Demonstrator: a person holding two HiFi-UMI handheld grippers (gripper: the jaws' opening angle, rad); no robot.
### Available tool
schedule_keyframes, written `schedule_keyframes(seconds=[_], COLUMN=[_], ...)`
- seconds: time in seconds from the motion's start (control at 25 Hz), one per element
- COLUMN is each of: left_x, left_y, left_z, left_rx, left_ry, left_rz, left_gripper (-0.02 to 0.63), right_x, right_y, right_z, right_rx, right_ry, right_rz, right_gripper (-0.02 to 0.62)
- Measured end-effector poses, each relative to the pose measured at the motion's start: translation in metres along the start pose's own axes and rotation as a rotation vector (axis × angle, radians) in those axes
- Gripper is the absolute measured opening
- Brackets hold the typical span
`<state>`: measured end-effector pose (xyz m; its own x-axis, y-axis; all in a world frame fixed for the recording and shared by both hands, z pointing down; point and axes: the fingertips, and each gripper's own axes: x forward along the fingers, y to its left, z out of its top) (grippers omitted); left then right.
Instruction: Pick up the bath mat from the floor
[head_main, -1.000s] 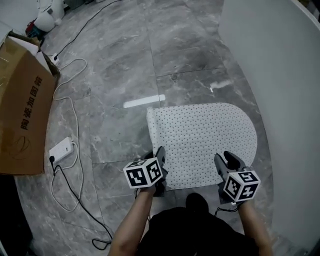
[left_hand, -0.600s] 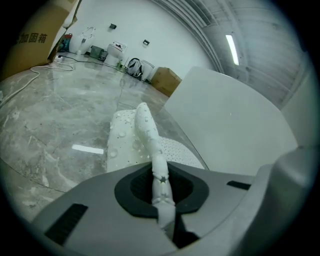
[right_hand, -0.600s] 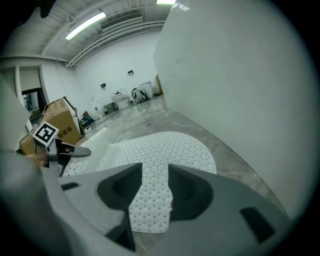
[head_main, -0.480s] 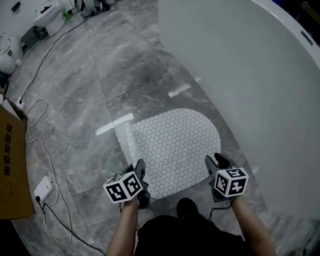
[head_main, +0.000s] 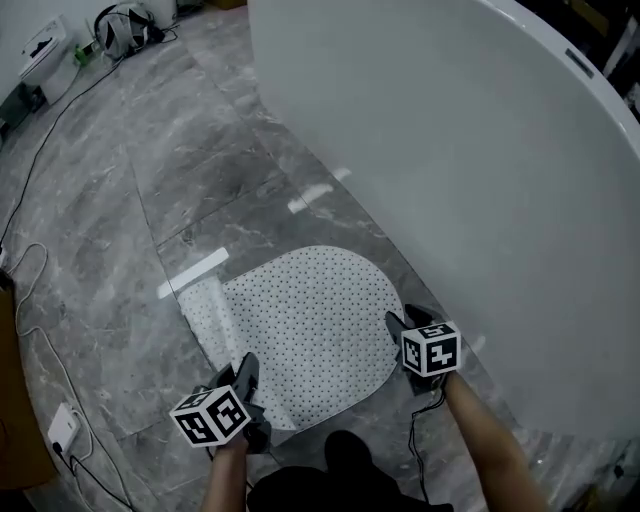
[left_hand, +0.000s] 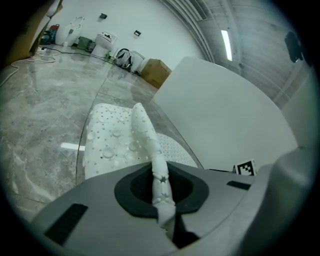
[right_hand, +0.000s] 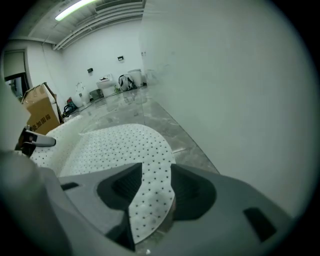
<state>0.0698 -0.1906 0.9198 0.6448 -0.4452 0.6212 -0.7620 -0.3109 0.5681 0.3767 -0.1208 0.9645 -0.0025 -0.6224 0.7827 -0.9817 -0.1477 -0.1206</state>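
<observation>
The white dotted bath mat (head_main: 300, 320) lies on the grey marble floor beside the tub. Its left edge is folded up, with the suction cups showing (left_hand: 107, 145). My left gripper (head_main: 247, 372) is at the mat's near left corner. In the left gripper view that gripper (left_hand: 160, 185) is shut on the raised edge, pinched thin between the jaws. My right gripper (head_main: 397, 322) is at the near right corner. There a flap of the mat (right_hand: 110, 145) curves up into the right gripper (right_hand: 150, 200), whose jaws stand wide around it without pressing.
The white bathtub wall (head_main: 450, 150) rises just right of the mat and close to my right gripper. A power strip with cable (head_main: 62, 428) lies on the floor at the left. A cardboard box (right_hand: 37, 112) stands farther left, and small items line the far wall.
The head view has swung toward the tub, and the cardboard box has left it. Both grippers stay at the mat's near corners, with the left one now lower in the view.
</observation>
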Motion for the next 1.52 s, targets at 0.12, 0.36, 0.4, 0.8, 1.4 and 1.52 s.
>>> schedule_keyframes(seconds=[0.12, 0.36, 0.4, 0.8, 1.4, 1.52], left_x=[0.008, 0.019, 0.02, 0.006, -0.032, -0.044], left_y=[-0.005, -0.007, -0.007, 0.007, 0.034, 0.041], left_z=[0.002, 0.004, 0.004, 0.004, -0.001, -0.002], left_rx=[0.025, 0.029, 0.029, 0.008, -0.025, -0.031], left_ry=[0.007, 0.013, 0.016, -0.007, -0.039, -0.053], left_rz=[-0.012, -0.023, -0.023, -0.015, 0.009, 0.023], left_gripper=[0.022, 0.025, 0.025, 0.026, 0.025, 0.025], right_x=[0.014, 0.036, 0.038, 0.039, 0.02, 0.011], right_y=[-0.01, -0.026, -0.027, -0.014, 0.111, 0.127], right_z=[-0.003, -0.009, -0.01, -0.013, -0.015, -0.008], right_rx=[-0.012, -0.029, -0.02, 0.077, -0.078, -0.108], right_ry=[0.048, 0.128, 0.139, 0.178, 0.226, 0.205], right_rz=[-0.016, -0.053, -0.043, 0.077, 0.338, 0.348], right_gripper=[0.173, 0.196, 0.207, 0.21, 0.197, 0.174])
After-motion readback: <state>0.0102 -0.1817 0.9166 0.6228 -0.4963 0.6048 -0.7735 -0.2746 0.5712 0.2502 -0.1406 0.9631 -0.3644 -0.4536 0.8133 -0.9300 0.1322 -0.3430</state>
